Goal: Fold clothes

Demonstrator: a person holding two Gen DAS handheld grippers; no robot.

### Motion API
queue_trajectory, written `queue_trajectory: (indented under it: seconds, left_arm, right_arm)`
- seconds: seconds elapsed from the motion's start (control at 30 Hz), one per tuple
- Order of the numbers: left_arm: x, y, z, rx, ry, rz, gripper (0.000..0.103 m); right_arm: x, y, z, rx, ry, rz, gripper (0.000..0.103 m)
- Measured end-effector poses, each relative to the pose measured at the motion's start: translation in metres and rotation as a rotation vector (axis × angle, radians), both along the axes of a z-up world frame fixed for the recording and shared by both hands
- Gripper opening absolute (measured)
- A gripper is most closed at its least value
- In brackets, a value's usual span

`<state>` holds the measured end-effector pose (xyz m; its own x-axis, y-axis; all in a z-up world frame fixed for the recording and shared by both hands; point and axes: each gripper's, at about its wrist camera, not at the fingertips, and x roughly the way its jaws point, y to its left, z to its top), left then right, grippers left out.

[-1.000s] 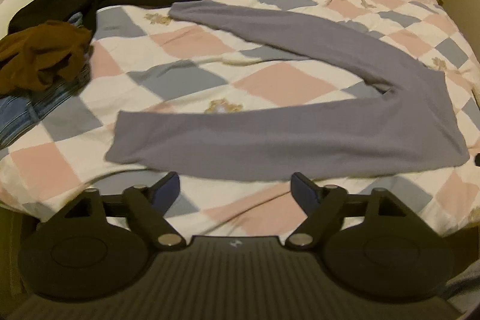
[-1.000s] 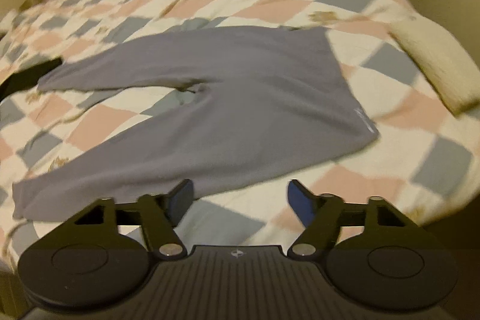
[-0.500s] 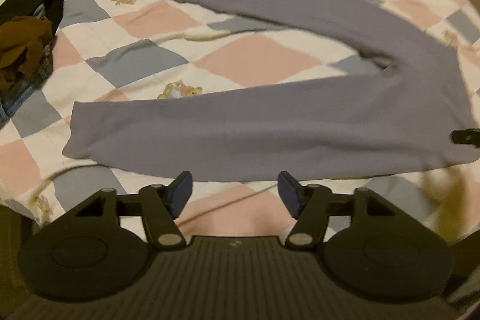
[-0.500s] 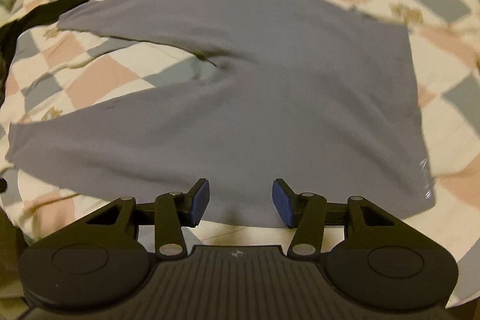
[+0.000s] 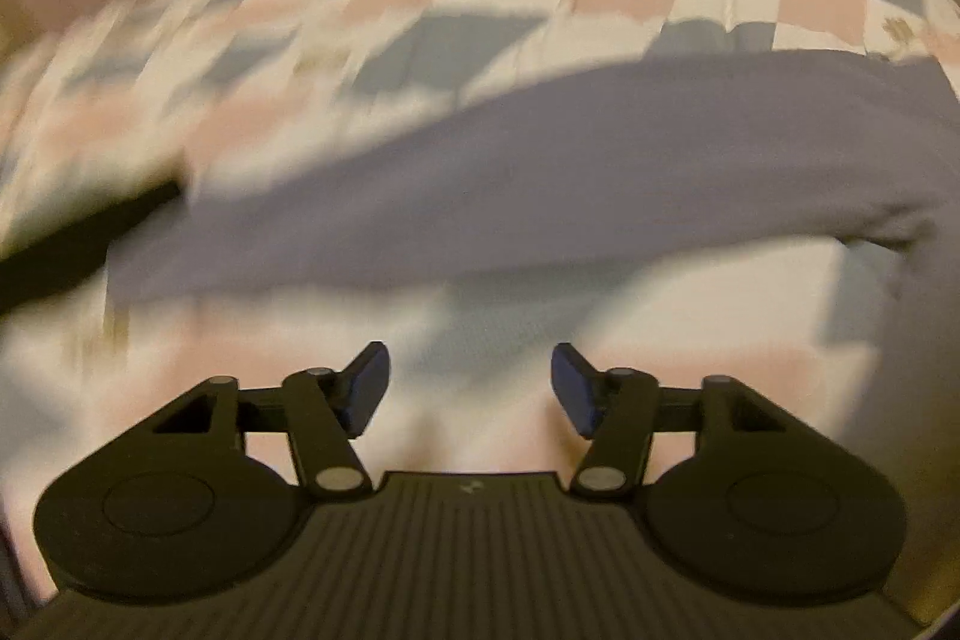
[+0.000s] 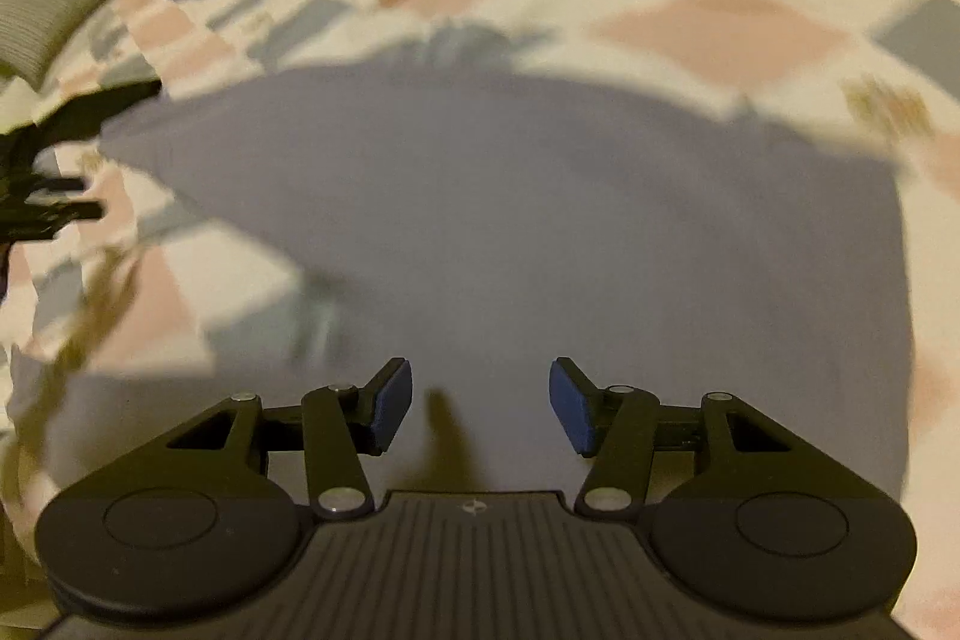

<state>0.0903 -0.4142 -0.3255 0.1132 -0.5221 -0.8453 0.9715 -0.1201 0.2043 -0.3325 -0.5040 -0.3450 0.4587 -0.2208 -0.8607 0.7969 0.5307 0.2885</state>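
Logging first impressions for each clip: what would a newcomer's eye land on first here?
The grey trousers spread flat over the pink, grey and white checked quilt fill most of the right wrist view. Both grippers stand open and empty in the foreground: the right gripper over the trousers' wide part, the left gripper over bare quilt short of one leg. A dark garment lies at the far left, blurred.

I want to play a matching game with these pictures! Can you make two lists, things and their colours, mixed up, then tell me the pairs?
Things:
1. trousers
2. small cushion
3. pads on the right gripper
4. garment at the left edge

Colours:
A. blue
B. black
C. plain purple-grey
D. grey-green

Pairs: 1-C, 2-D, 3-A, 4-B
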Motion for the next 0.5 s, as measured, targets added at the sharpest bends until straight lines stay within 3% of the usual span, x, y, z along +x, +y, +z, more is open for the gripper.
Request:
queue_trajectory:
  seconds: [0.13,0.2,0.33,0.5]
  left_arm:
    - [0.038,-0.079,-0.017,0.005,-0.059,-0.211,0.057]
    - [0.057,-0.11,-0.027,0.045,-0.043,-0.268,0.057]
    - [0.093,-0.151,-0.05,0.124,-0.031,-0.328,0.057]
    - [0.118,-0.173,-0.074,0.21,0.028,-0.357,0.056]
  right_arm:
    - [0.035,-0.067,0.001,-0.08,-0.031,0.109,0.055]
    - [0.056,-0.098,-0.003,-0.118,-0.012,0.182,0.055]
    - [0.082,-0.144,-0.014,-0.143,0.032,0.293,0.056]
    - [0.097,-0.175,-0.028,-0.116,0.036,0.366,0.061]
